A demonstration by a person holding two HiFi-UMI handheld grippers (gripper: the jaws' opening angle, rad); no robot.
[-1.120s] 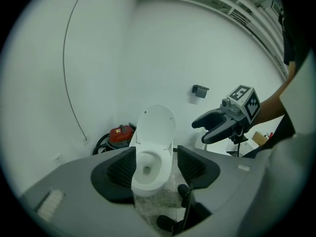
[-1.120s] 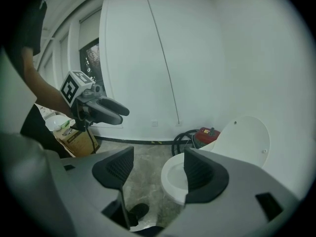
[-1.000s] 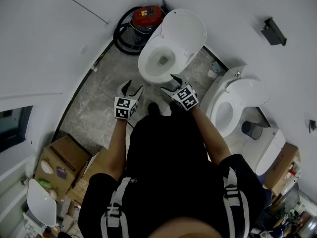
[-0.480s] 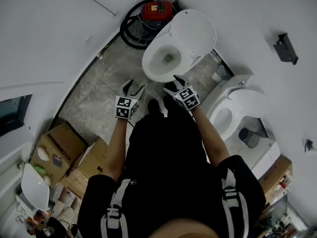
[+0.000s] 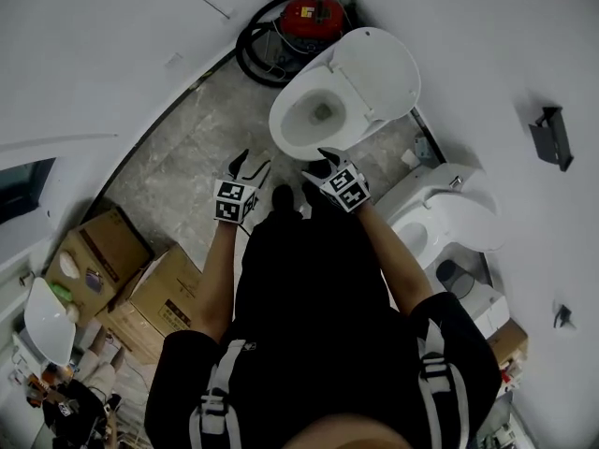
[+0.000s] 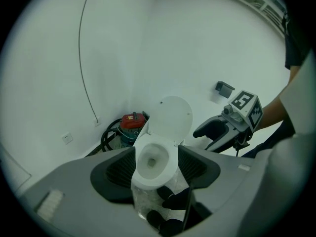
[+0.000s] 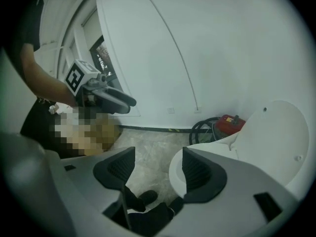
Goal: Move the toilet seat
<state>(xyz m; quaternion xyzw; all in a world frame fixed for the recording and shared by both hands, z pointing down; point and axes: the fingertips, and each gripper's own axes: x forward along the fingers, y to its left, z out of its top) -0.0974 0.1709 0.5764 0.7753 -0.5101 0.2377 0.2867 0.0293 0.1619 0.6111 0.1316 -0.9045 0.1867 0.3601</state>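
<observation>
Now the left tongs gape empty before the raised toilet seat; the right tongs, wide, are closing on nothing.

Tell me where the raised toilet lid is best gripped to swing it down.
Grip the lid by its free top rim, the edge farthest from the hinge, coming from the front over the bowl. It stands open, leaning back toward the wall, so its back looks hard to reach; the thin rim suits two jaws and gives leverage.

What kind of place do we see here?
Probably a test or storage room, not a home bathroom: an open toilet, a second toilet beside it, and cardboard boxes.
</observation>
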